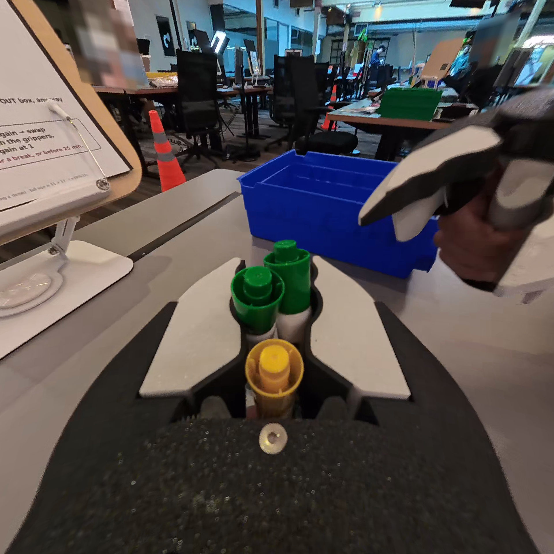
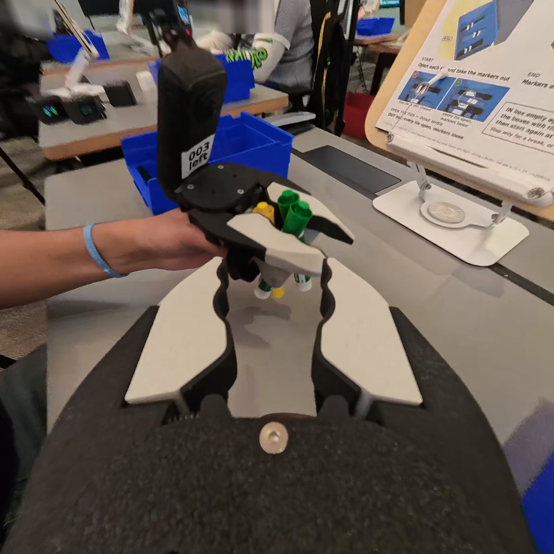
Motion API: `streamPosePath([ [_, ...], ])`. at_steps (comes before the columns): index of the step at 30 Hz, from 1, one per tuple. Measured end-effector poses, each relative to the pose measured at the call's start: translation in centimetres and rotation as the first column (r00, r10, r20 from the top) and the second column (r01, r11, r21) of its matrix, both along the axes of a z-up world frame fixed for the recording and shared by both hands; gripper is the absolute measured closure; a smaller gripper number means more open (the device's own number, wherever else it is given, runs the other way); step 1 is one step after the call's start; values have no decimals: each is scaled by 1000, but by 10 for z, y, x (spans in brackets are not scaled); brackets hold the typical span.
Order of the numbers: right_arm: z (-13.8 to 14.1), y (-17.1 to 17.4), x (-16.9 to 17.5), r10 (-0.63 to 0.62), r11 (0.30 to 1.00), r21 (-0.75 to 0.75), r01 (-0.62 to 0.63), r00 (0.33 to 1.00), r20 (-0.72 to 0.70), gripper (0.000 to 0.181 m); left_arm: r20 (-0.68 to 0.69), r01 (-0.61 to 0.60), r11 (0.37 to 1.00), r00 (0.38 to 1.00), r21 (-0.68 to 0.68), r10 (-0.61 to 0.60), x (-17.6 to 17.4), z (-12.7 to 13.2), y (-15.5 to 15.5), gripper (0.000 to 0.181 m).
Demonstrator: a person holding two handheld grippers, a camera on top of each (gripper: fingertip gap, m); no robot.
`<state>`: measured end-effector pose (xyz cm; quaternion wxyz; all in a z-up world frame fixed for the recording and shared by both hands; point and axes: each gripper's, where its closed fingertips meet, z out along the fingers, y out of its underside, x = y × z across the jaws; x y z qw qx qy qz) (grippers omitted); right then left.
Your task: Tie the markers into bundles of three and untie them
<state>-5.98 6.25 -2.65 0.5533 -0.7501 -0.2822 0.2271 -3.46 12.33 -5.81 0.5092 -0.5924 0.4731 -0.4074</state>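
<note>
My left gripper is shut on a bundle of three markers standing upright between its fingers: two green-capped ones in front and a yellow-capped one behind. In the right wrist view the same left gripper holds the markers above the grey table, their bottom ends hanging free. My right gripper is open and empty, its fingertips just below and in front of the bundle. It also shows at the right of the left wrist view. Whether a tie is on the bundle is hidden.
A blue bin stands on the grey table behind the bundle; another blue bin sits behind the left gripper. An instruction board on a white stand is at the side. An orange cone stands on the floor beyond.
</note>
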Motion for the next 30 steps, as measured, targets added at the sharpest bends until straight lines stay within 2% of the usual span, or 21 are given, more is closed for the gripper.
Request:
streamPosePath([
  [3, 8, 10, -3, -53, 998, 35, 50, 993, 106, 123, -76, -20, 1000, 997, 22, 22, 1, -16, 4, 143],
  [5, 6, 12, -1, -63, 998, 32, 59, 988, 144, 123, -13, -17, 1000, 1000, 25, 17, 0, -11, 7, 143],
  [12, -37, 9, 15, -98, 992, -70, 109, 985, 143, 124, 72, 7, 999, 997, -54, -3, -13, -13, 21, 143],
  [16, -45, 9, 17, -110, 988, -89, 125, 982, 155, 124, 106, -28, 1000, 994, 9, 27, -18, -13, 37, 143],
  [18, -47, 6, 15, -108, 988, -96, 120, 986, 126, 124, 75, -22, 1000, 997, -2, 22, -16, -20, 41, 143],
  [22, -54, -1, 13, -96, 987, -121, 108, 991, 96, 125, 98, 20, 999, 995, -50, -15, -11, -22, 39, 145],
  [27, -64, -9, 17, -103, 983, -142, 115, 991, 86, 125, 76, 27, 998, 997, -58, -22, -9, -25, 38, 136],
  [30, -67, -10, 23, -124, 981, -144, 132, 990, 68, 125, 47, 26, 998, 999, -48, -23, -10, -25, 36, 123],
])
